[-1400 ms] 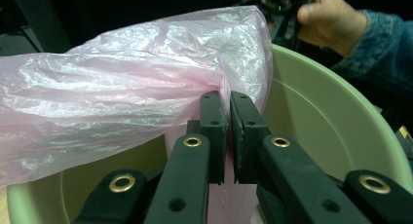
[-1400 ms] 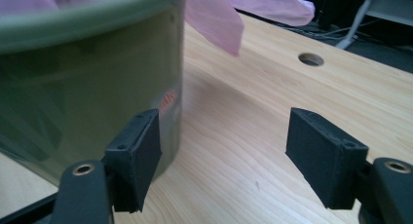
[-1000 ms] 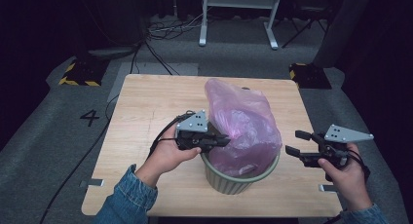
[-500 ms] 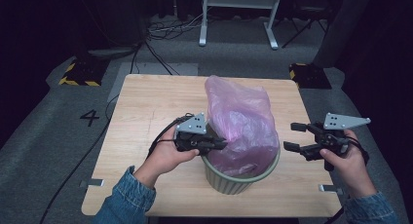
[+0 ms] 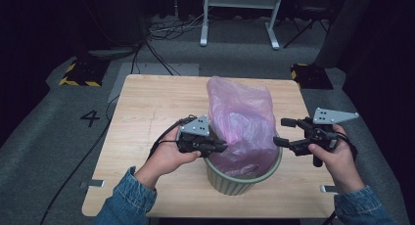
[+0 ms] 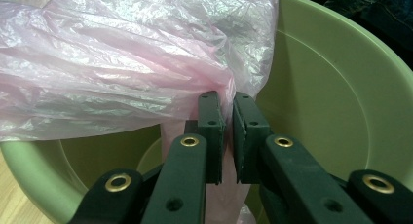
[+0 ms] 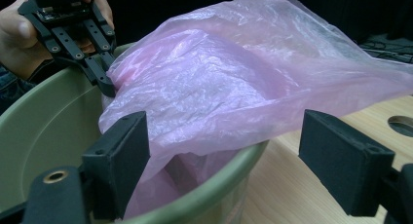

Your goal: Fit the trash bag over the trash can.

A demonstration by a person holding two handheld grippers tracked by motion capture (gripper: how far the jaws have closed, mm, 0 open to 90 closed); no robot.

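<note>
High view: pale green round plastic bin near the front edge of the light wooden table, thin crinkled pink plastic bag standing partly inside it and billowing up above the rim. Left tool at the bin's near-left rim, jaws nearly together and clamped on a fold of the bag. Right tool just beside the bin's right side, jaws spread wide after just opening, nothing between the pads, apart from bag and rim. Left gripper view: same left tool pinching a gathered pleat of pink film over the green inner wall, bag spreading up and to the left. Right gripper view: right tool with both black pads held well apart, bag and bin rim ahead between them but untouched; left tool beyond, gripping the bag's edge at the far rim.
</note>
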